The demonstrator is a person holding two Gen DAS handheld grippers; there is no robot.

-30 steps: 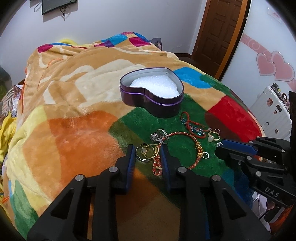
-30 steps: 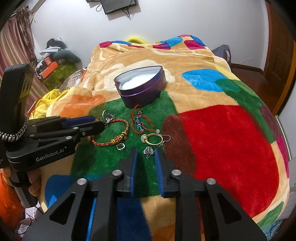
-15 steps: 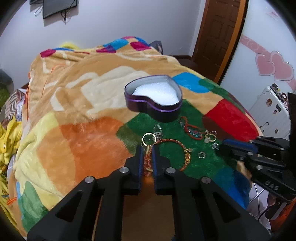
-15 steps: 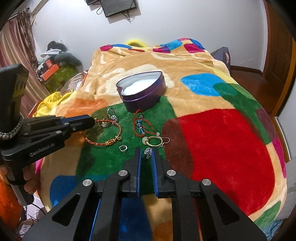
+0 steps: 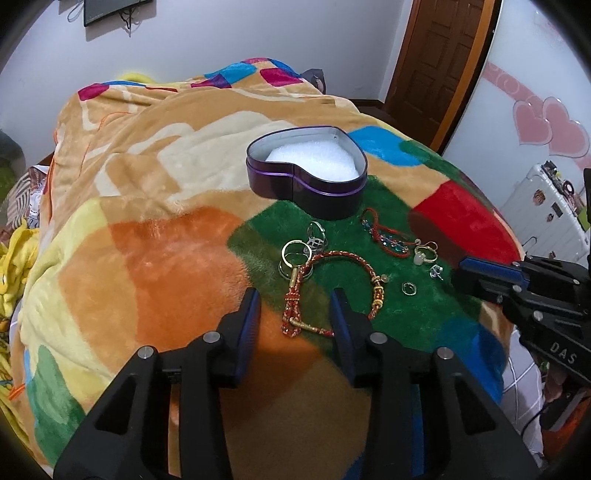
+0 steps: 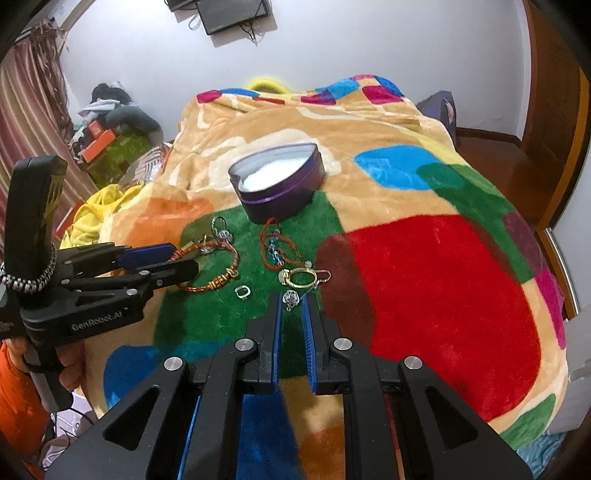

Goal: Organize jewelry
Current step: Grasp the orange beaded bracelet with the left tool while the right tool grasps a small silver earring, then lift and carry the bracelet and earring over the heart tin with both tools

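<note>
Blanket (image 5: 155, 258) pile is my worry: its deep fuzz on the bed could snag the red bracelet (image 5: 332, 288) or swallow the tiny stud (image 6: 290, 298) as I pinch. Nothing sits in the heart tin (image 5: 306, 184) yet. My left tongs (image 5: 295, 314) gape wide and empty over the bracelet's clasp; my right tongs (image 6: 291, 328), narrowly parted, hold nothing, low behind the stud.

White walls, brown wooden door (image 5: 439, 55), wall-mounted screen (image 6: 232, 14), striped curtain (image 6: 26, 96), patchwork bedspread (image 6: 436, 266)
</note>
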